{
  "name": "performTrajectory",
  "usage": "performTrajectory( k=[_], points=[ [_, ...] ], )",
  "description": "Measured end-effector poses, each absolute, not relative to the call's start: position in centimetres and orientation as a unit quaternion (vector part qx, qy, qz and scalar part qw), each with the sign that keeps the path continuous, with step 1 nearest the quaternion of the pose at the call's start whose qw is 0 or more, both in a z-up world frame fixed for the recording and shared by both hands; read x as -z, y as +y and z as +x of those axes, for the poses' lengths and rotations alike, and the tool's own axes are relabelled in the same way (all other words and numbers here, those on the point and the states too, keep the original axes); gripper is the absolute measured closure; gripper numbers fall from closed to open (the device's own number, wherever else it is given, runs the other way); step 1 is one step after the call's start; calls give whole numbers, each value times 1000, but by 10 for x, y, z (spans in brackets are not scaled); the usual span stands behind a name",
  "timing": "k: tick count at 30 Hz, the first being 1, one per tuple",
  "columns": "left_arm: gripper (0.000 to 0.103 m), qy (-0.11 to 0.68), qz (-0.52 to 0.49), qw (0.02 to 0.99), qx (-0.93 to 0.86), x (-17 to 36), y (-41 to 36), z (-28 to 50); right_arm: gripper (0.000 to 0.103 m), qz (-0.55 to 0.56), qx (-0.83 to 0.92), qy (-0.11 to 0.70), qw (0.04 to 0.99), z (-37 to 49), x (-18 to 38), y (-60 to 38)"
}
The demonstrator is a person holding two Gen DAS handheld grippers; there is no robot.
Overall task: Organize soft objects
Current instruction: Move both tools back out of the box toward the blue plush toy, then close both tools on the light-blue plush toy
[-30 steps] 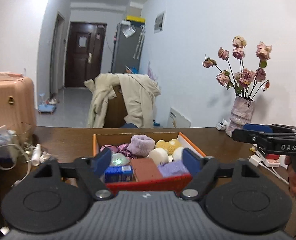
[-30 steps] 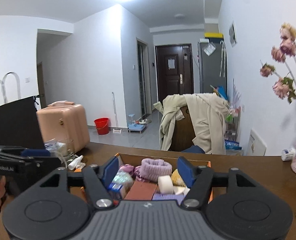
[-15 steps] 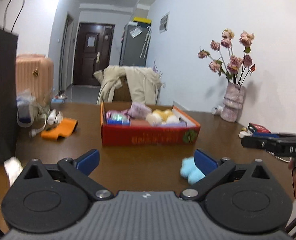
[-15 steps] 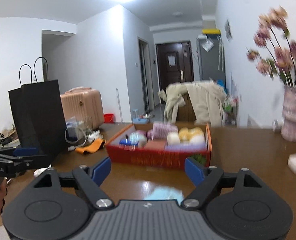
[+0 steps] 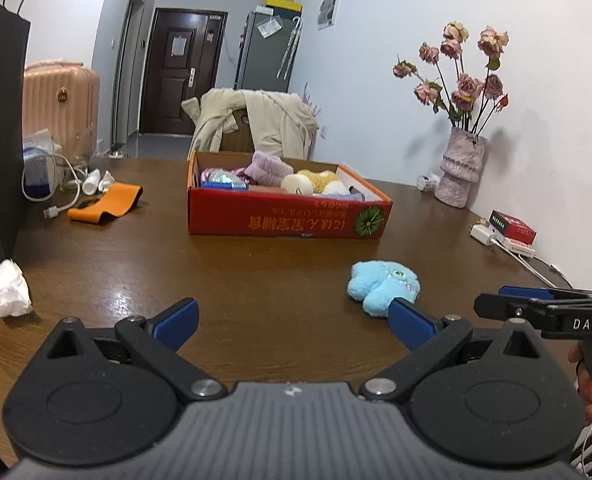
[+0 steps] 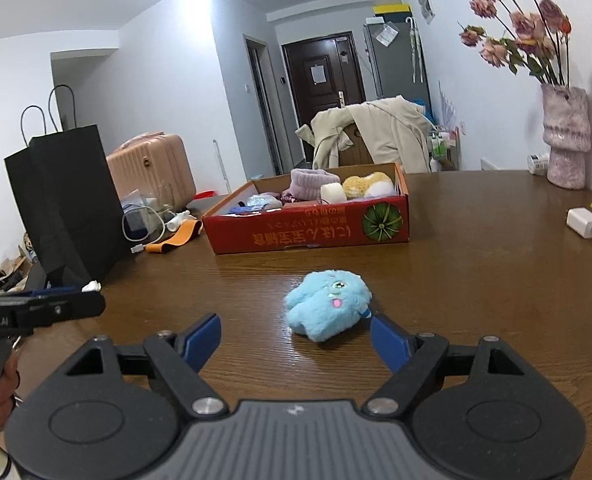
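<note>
A light blue plush toy (image 6: 327, 308) lies on the brown table, just ahead of my right gripper (image 6: 296, 338), a little right of its middle line. It also shows in the left wrist view (image 5: 383, 287), beside that gripper's right fingertip. A red cardboard box (image 5: 288, 220) farther back holds several soft things: a purple knit piece, a yellow plush, white rolls. The box also shows in the right wrist view (image 6: 307, 232). My left gripper (image 5: 294, 320) is open and empty. My right gripper is open and empty.
A black paper bag (image 6: 64, 200) stands at the left with cables and an orange strap (image 5: 106, 202) near it. A crumpled tissue (image 5: 10, 288) lies front left. A vase of flowers (image 5: 459, 172), a charger and a red packet (image 5: 511, 226) sit along the right wall.
Both grippers have pulled back from above the box to low over the table's near part. Their jaws have opened wider. The blue plush toy has come into view.
</note>
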State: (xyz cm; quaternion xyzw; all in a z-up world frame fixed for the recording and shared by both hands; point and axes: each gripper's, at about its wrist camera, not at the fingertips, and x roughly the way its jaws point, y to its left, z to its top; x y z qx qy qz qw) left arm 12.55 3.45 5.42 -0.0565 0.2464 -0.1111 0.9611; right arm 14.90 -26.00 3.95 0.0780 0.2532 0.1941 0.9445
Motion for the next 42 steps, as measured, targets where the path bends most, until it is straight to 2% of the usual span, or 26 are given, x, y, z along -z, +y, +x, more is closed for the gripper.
performTrajectory(
  k=[14,19,23,25,28,30,33,36,42],
  points=[
    [0,318,-60,938,122,-24,18,194,23,109,-189,303,928,204,-8,-264],
    [0,341,-50,928,145,-13,0,226,34,128,-187,316,921,232,2,-268],
    [1,345,-49,922,168,-10,-15,251,38,141,-187,321,918,255,7,-270],
    [3,347,-51,919,183,-9,-22,263,44,141,-193,328,914,267,10,-268],
    [12,356,-58,910,205,-4,-32,283,48,145,-200,336,909,281,17,-267],
    [26,365,-67,904,214,-1,-35,297,52,156,-213,338,903,291,19,-269],
    [38,379,-93,891,232,5,-35,315,56,172,-225,340,897,305,22,-273],
    [40,382,-116,884,242,10,-35,329,60,192,-238,344,888,316,27,-280],
    [40,385,-174,870,255,19,-27,352,62,233,-259,348,870,329,37,-293]
  ],
)
